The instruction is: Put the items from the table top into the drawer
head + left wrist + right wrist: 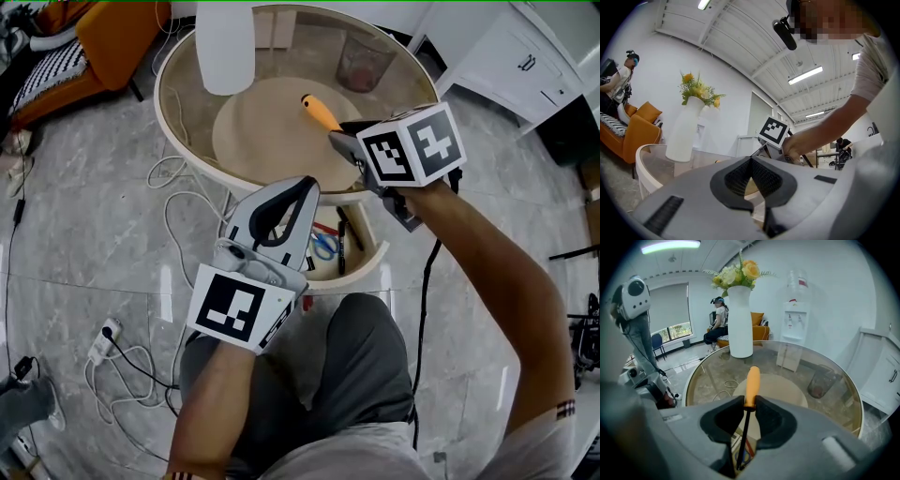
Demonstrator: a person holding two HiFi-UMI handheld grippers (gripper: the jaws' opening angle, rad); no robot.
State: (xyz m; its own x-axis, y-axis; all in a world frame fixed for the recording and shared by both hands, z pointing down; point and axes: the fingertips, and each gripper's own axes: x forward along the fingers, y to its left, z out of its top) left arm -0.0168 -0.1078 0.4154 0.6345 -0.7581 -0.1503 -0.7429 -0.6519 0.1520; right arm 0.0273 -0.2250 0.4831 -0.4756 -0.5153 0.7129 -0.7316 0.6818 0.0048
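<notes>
While angled down over the near edge of the round glass surface (174, 84), clamps an orange-handled screwdriver (321, 112) in the right tongs (339, 139), pressed at the junction of handle and black shaft. Cannot tell from above whether touching the glass.

Looking along the right tongs, finds the handle standing up past the pads and the shaft running down toward blue-handled scissors (325, 246) below.

Only from the head view, shows the open drawer (373, 266) under the surface's near rim, with the scissors and a black pen (341, 246) lying inside.

Keeps the left tongs (305, 187) clenched on nothing, tips together, at the surface's near rim just left of the drawer.

From the left gripper view alone, catches the right tongs' marker cube (774, 131) and the hand (799, 145) behind it.

Gives the white vase (225, 42) from overhead as a plain body at the far side of the surface; adds its yellow flowers (738, 272) only in the two gripper views.

Shows a water dispenser (794, 319) beyond the surface in the right gripper view only.
</notes>
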